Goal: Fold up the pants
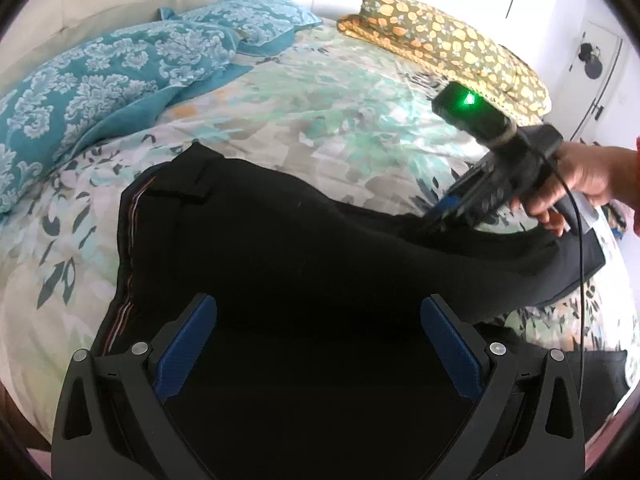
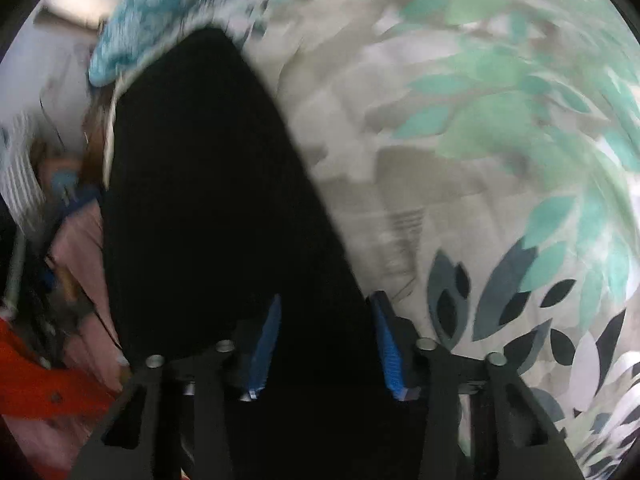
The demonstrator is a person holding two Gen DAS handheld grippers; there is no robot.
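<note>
A bed with a leaf-print sheet (image 1: 328, 120) fills the view, teal damask pillows (image 1: 100, 76) and a folded mustard floral blanket (image 1: 444, 36) lying far beyond the tools. The black pants (image 1: 288, 240) lie spread on the sheet directly ahead of the left gripper (image 1: 318, 344), whose blue-padded fingers (image 1: 186, 352) stand wide apart above the fabric, gripping nothing. Off to its right, the right gripper (image 2: 324, 344) pinches a raised fold of the pants between its narrowed pads.

One black pants (image 1: 288, 240); two teal pillows (image 1: 100, 76); one folded orange-patterned blanket (image 1: 448, 36); one floral bedsheet (image 1: 320, 120).
</note>
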